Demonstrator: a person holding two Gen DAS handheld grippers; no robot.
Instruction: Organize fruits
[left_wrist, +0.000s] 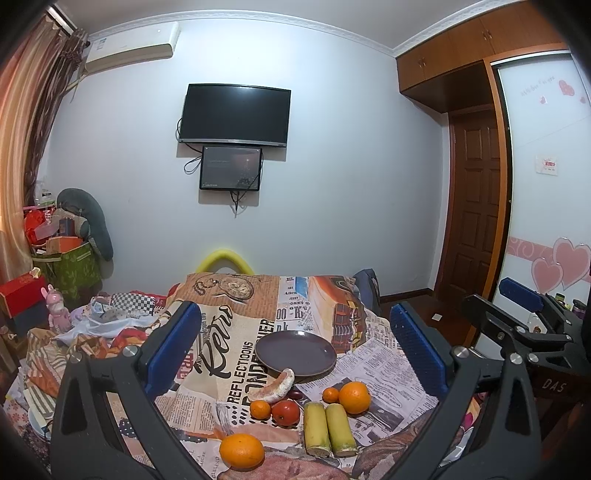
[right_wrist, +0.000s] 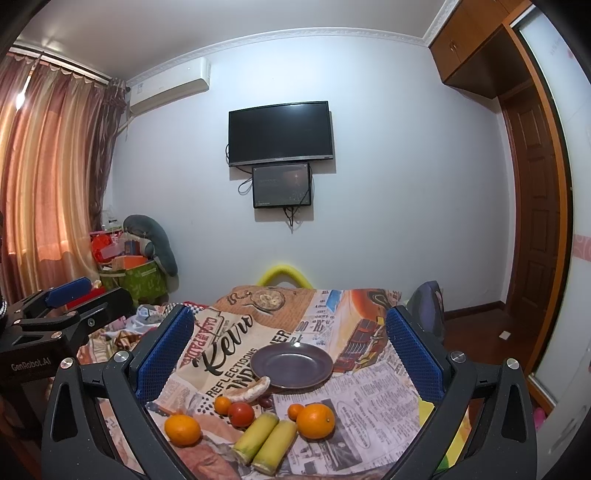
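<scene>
Both claws, left claw (left_wrist: 295, 347) & right claw (right_wrist: 290, 350), gape wide w/ nothing held, hovering above worktop. Fruits (right_wrist: 316, 421) lie loose just before bare plate (right_wrist: 291, 365), prob. their destination.

Bare plate (right_wrist: 291, 365), open from above and from the far side. Near rim blocked by peel (right_wrist: 251, 391); fruit cluster just before it: oranges (right_wrist: 316, 421), tomato (right_wrist: 241, 414), two cane pieces (right_wrist: 267, 439) touching. Cloth (right_wrist: 373, 391) free at right.
</scene>
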